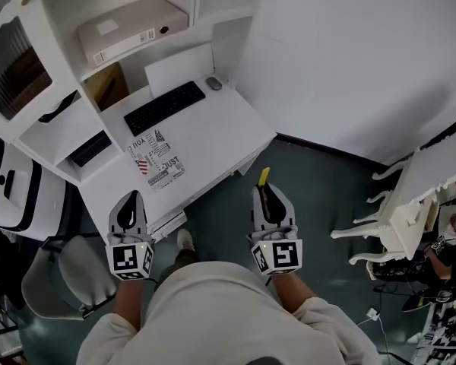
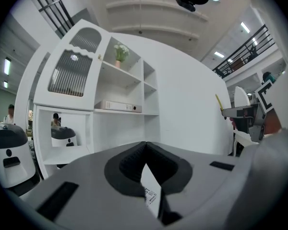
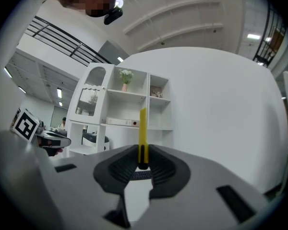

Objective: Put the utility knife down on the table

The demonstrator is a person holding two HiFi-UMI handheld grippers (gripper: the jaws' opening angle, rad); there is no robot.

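A yellow utility knife sticks out forward from my right gripper, which is shut on its dark lower end. That gripper hangs level over the dark floor, just off the near right corner of the white desk. In the right gripper view the knife stands upright between the black pads. My left gripper is over the desk's front edge, beside a printed sheet. Its jaws are shut with nothing between them in the left gripper view.
On the desk lie a black keyboard and a grey mouse. Shelves above it hold a binder. A grey chair stands at my left, and a white ornate table at the right.
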